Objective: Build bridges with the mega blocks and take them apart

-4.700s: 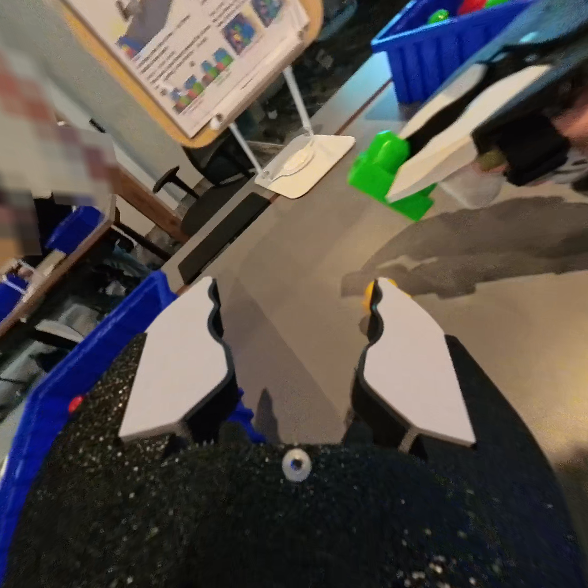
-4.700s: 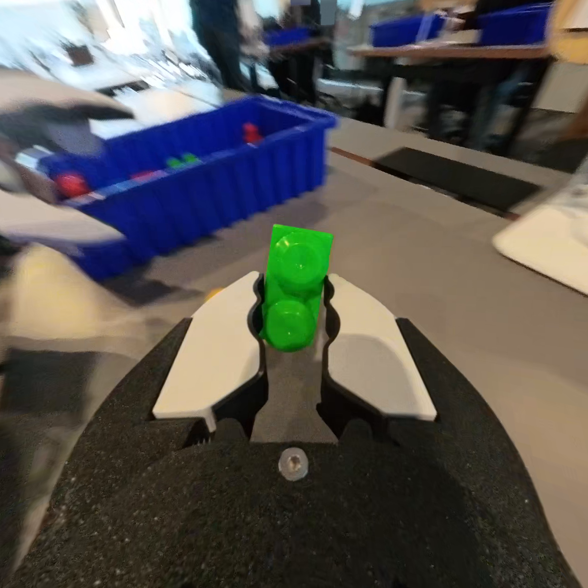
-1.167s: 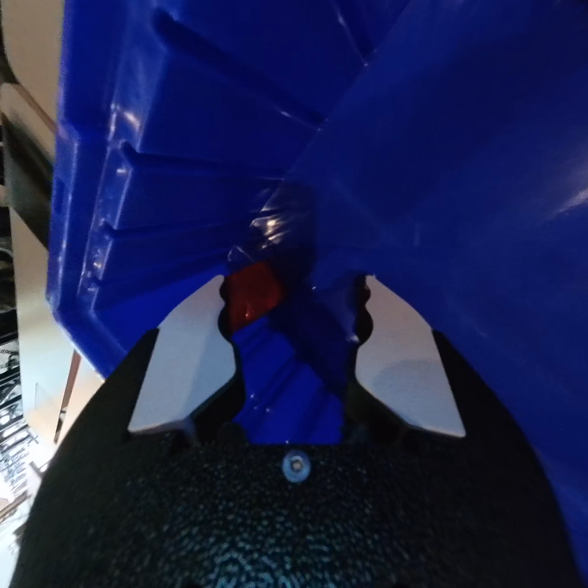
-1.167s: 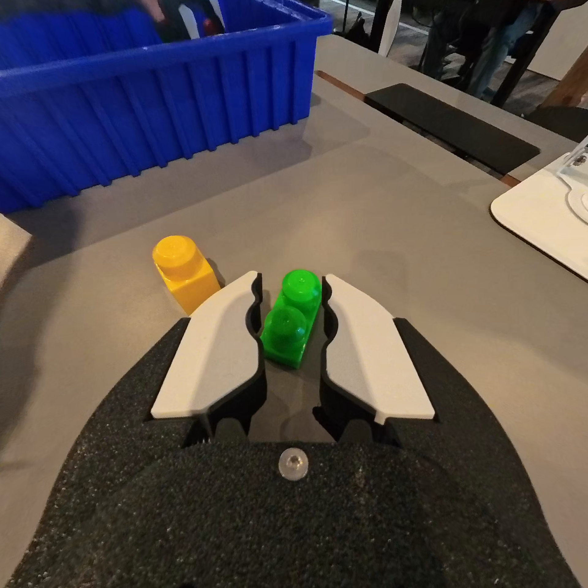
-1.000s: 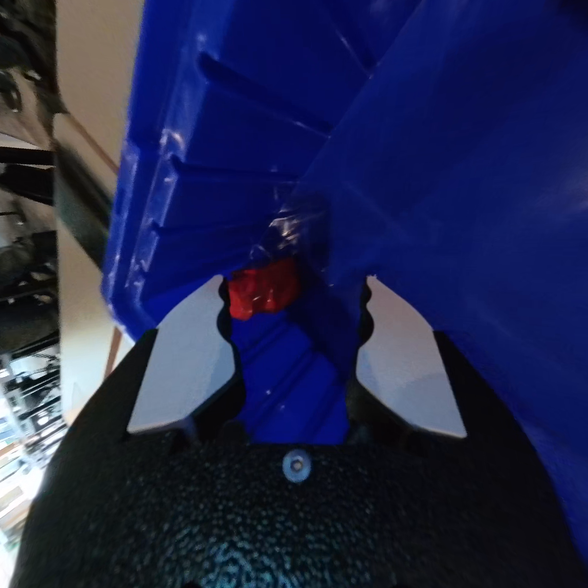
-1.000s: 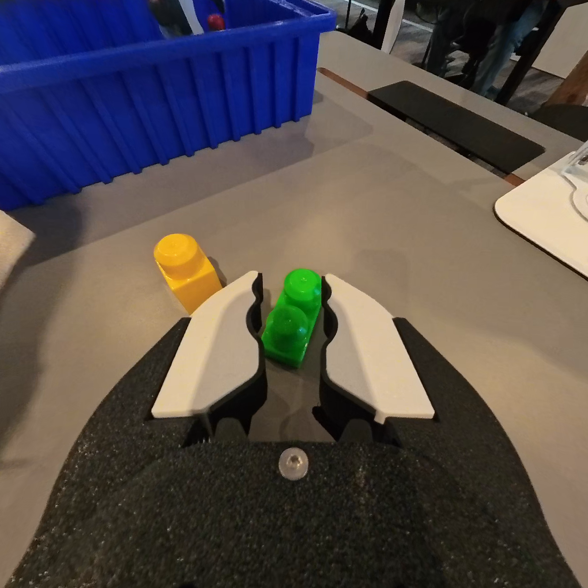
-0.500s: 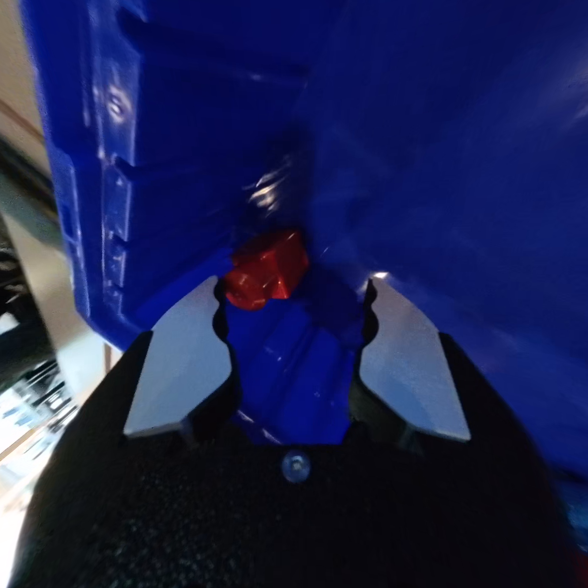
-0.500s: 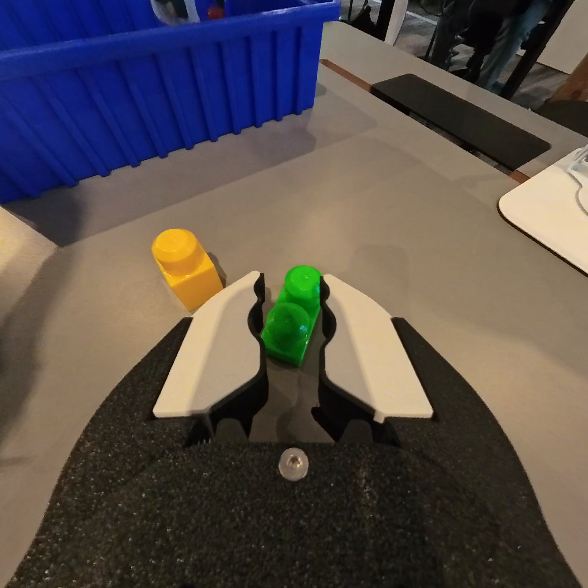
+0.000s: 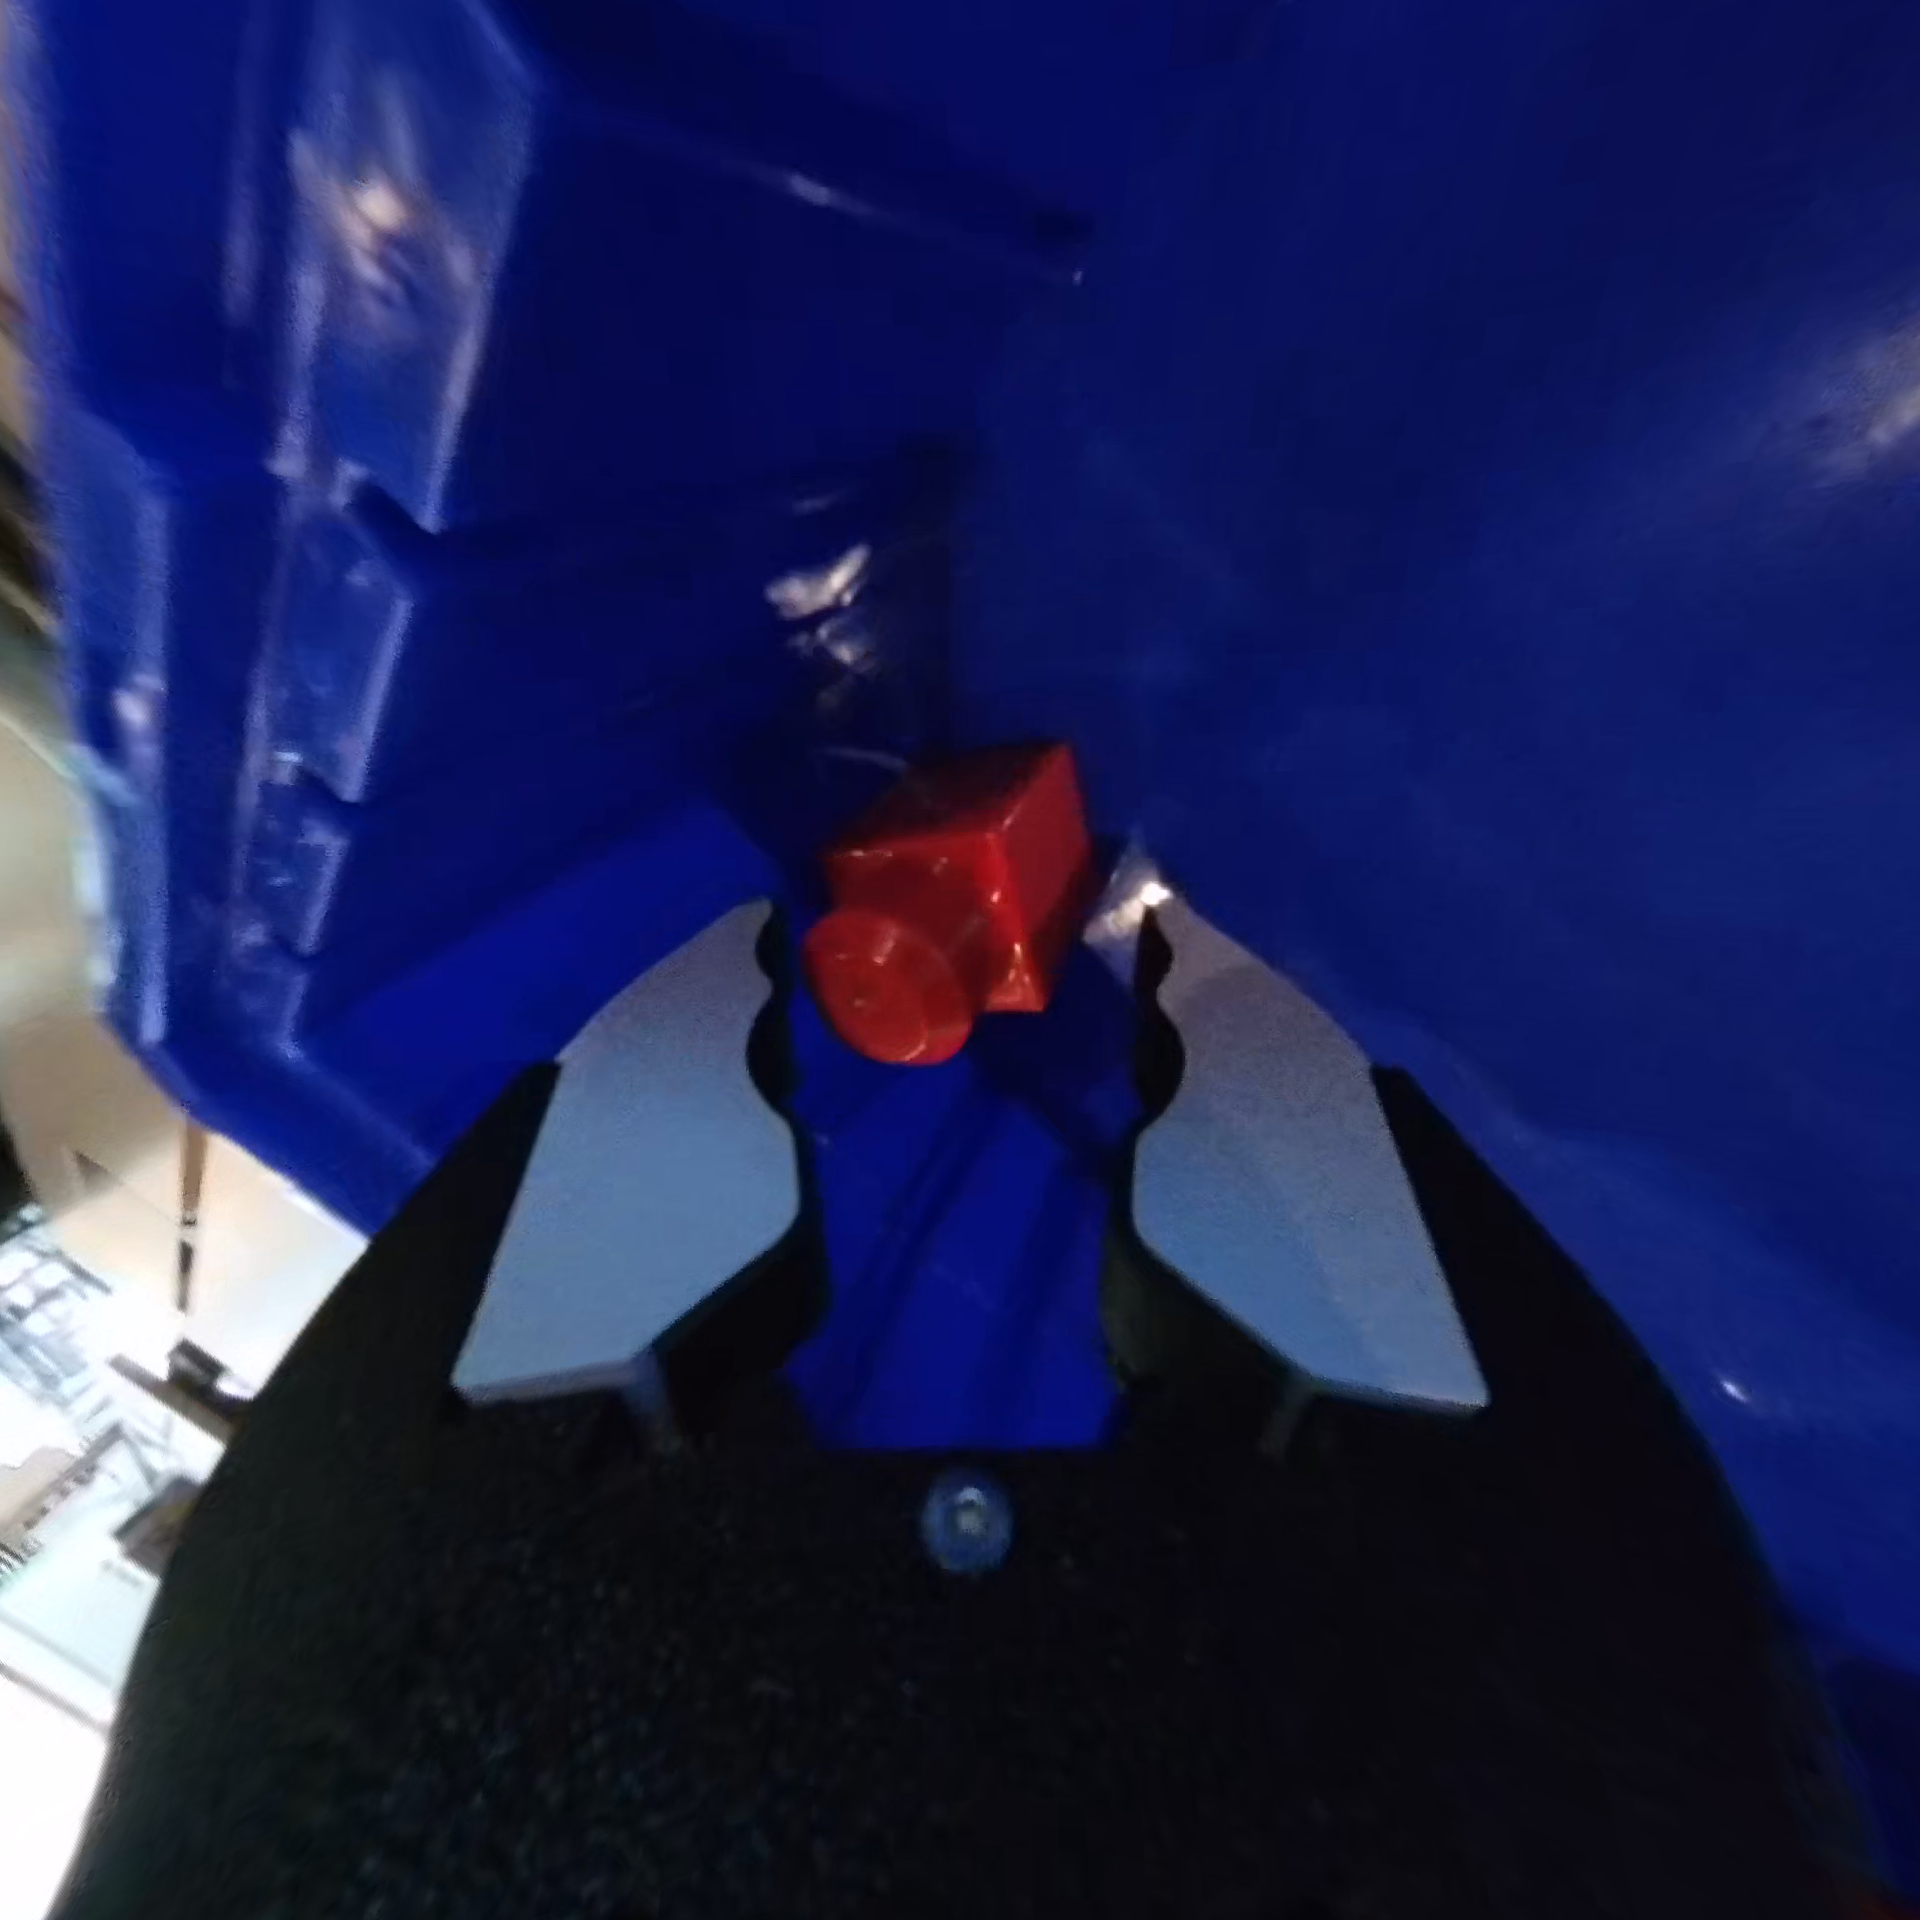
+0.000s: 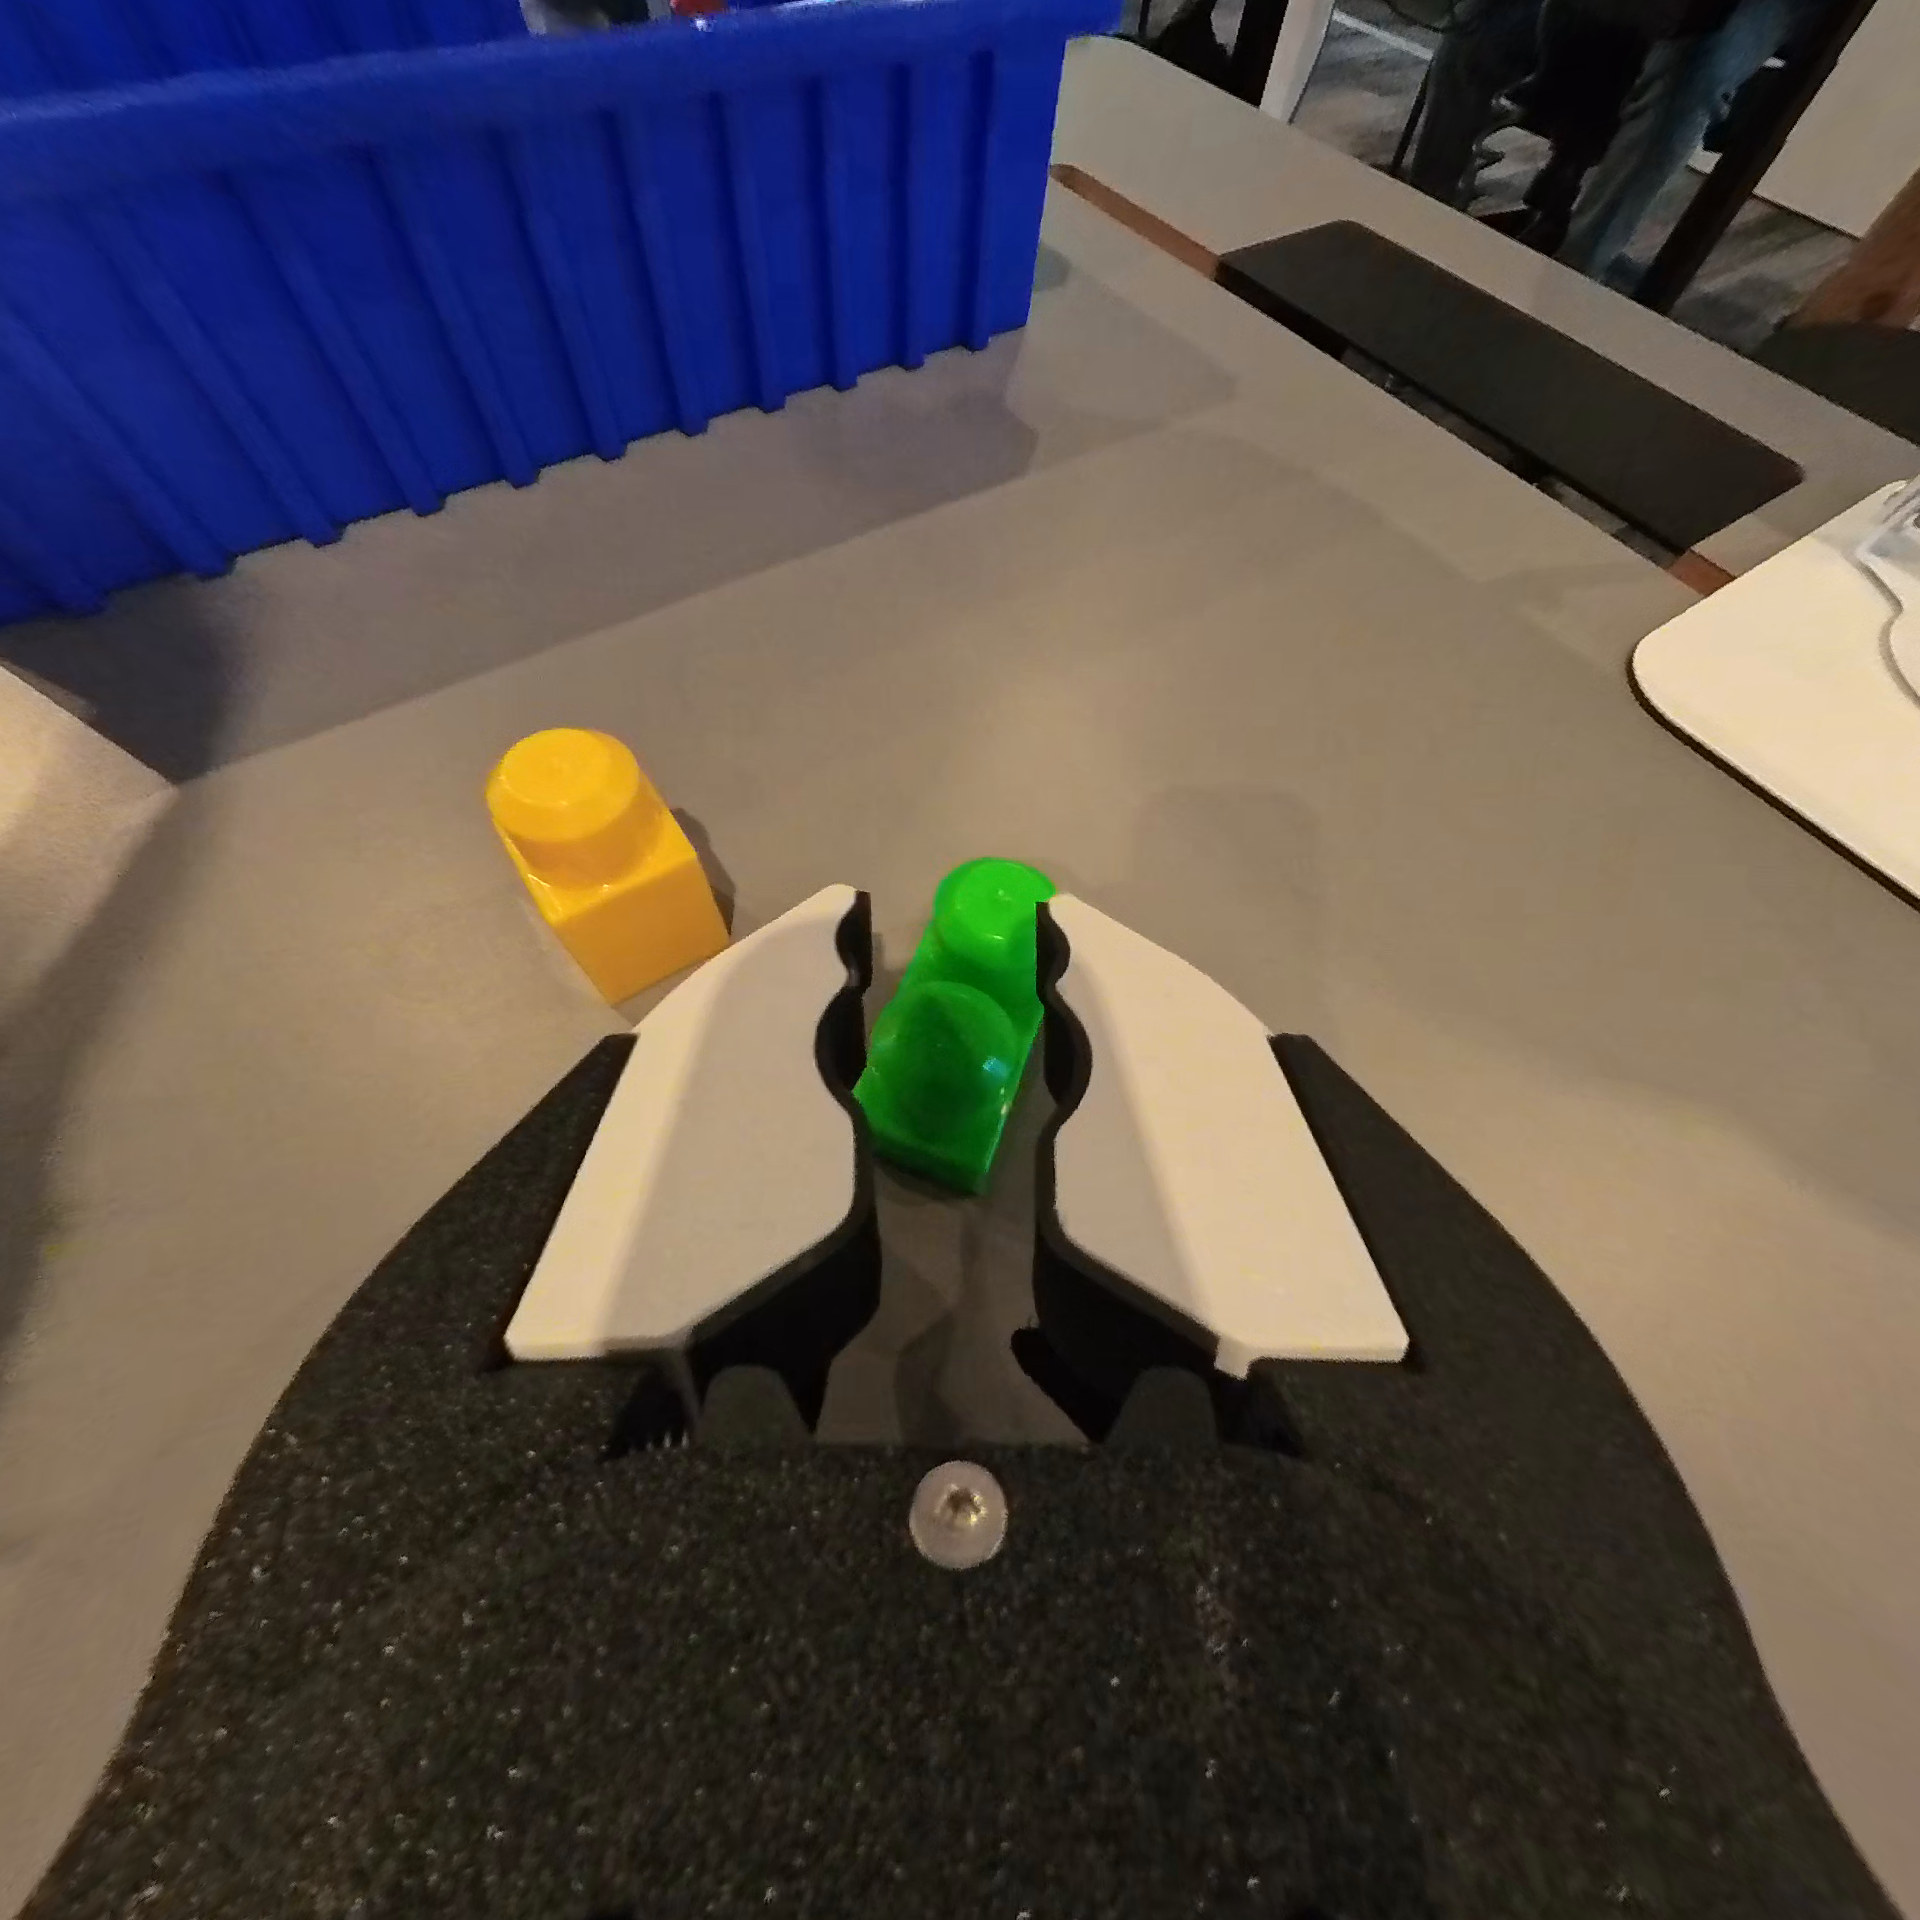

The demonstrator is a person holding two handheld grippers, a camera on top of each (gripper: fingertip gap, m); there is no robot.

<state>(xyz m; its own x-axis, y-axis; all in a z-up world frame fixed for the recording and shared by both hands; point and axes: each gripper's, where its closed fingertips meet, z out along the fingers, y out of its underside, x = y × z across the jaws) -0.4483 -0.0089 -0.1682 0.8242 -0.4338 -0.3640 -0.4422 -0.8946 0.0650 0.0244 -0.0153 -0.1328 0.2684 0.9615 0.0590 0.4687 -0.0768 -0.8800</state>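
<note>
My left gripper is open inside the blue bin. A red single-stud block lies on its side in the bin's corner, just beyond and between the fingertips, stud towards me. My right gripper is shut on a green two-stud block, held upright low at the grey table. A yellow single-stud block stands on the table just left of the right gripper's left finger, a small gap apart.
The blue bin's ribbed outer wall stands at the back left of the table. A white base plate lies at the right edge. A black mat lies at the table's far edge. People's legs show beyond. The gap from one gripper's tips to the other's is roughly 45 cm.
My left gripper has gone from over the table into the bin and closed in on the red block, which now sits centred between the tips. My right gripper has lowered the green block beside the yellow one.
</note>
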